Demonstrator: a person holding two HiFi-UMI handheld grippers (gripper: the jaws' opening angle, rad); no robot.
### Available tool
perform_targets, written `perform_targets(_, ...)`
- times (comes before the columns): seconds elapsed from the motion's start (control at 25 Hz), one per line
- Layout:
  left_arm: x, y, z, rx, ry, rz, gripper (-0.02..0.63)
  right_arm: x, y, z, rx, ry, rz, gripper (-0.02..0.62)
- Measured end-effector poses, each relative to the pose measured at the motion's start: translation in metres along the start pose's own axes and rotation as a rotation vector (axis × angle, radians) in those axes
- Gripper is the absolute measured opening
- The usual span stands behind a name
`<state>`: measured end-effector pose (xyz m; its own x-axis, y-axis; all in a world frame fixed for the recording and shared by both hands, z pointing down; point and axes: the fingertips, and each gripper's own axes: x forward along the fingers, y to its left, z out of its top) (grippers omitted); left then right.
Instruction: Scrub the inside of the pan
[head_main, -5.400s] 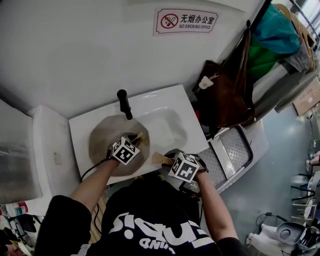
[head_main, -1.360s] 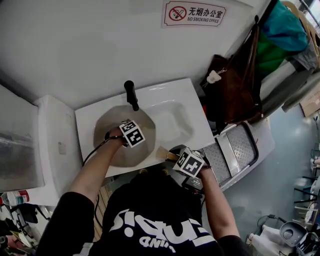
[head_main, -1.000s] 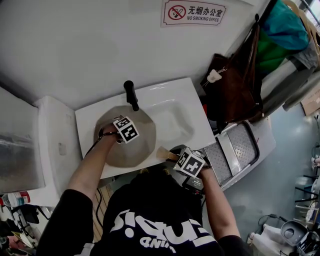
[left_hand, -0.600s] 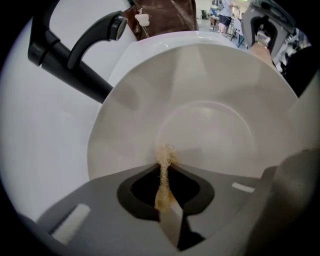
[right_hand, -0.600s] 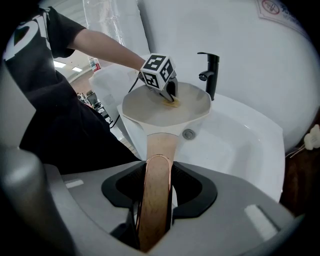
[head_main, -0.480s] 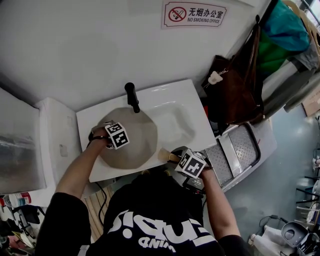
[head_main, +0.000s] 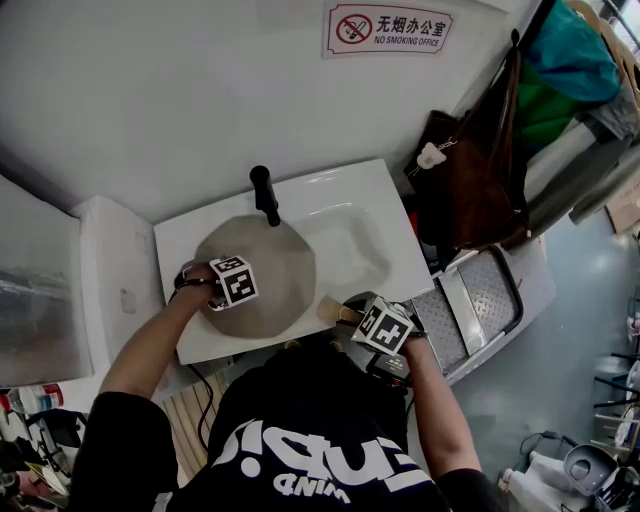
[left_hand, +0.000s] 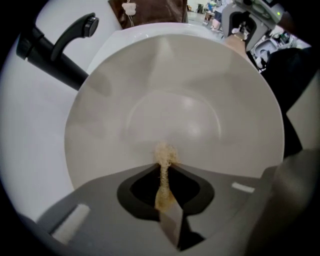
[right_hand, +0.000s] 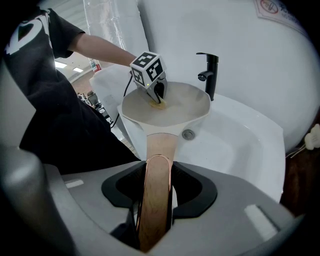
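the scrubbing step is in hand. the left hand-held gripper (head_main: 226, 291) points straight down into the pan (head_main: 275, 265). its jaws are pinched together on a straw-coloured scrubber (left_hand: 163, 156), whose tuft pokes out past the tips and seems to touch the pan's pale inside, close to the wall on that gripper's side. the right hand-held gripper (right_hand: 157, 192) stands off the pan's near edge. its jaws are clamped on the wooden handle (right_hand: 161, 145), steadying the pan, which rests in the white sink (head_main: 355, 235).

most of the pan's inside lies ahead of the left hand-held gripper. so the next move, i judge, is to press the tuft down and sweep it across the floor and up the far wall, while the right one holds the handle firm against the push.

the black tap (head_main: 264, 194) rises just beyond the pan's far rim, ahead of the left hand-held gripper, and a wide stroke could knock it. a brown bag (head_main: 465, 185) hangs well off past the right hand-held gripper, out of the way.
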<state>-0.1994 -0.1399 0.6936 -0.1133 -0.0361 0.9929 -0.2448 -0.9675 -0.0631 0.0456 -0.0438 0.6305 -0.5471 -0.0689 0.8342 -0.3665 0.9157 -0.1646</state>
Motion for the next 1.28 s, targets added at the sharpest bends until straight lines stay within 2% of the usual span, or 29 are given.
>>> perform_targets(0.2, -0.004, -0.036, 0.011, 0.005, -0.013, -0.114, 0.037, -0.001, 0.0, 0.0, -0.003, -0.001, -0.001, 0.166)
perform_targets(0.36, -0.003, -0.057, 0.025, -0.022, -0.032, -0.199, 0.037, 0.008, -0.001, -0.006, 0.009, -0.005, 0.009, 0.166)
perform_targets(0.48, -0.006, -0.068, 0.028, -0.085, -0.028, -0.243, 0.038, 0.008, -0.001, -0.006, 0.006, -0.002, 0.007, 0.166)
perform_targets(0.64, -0.007, -0.084, 0.05, -0.139, -0.085, -0.317, 0.038, 0.006, -0.002, -0.002, -0.007, -0.004, 0.0, 0.166)
perform_targets(1.04, -0.007, -0.085, 0.078, -0.281, -0.167, -0.394, 0.038, 0.01, -0.003, -0.009, 0.001, 0.02, -0.002, 0.166)
perform_targets(1.28, -0.012, -0.081, 0.105, -0.409, -0.288, -0.469, 0.038, 0.014, -0.005, -0.015, 0.013, 0.043, -0.006, 0.166)
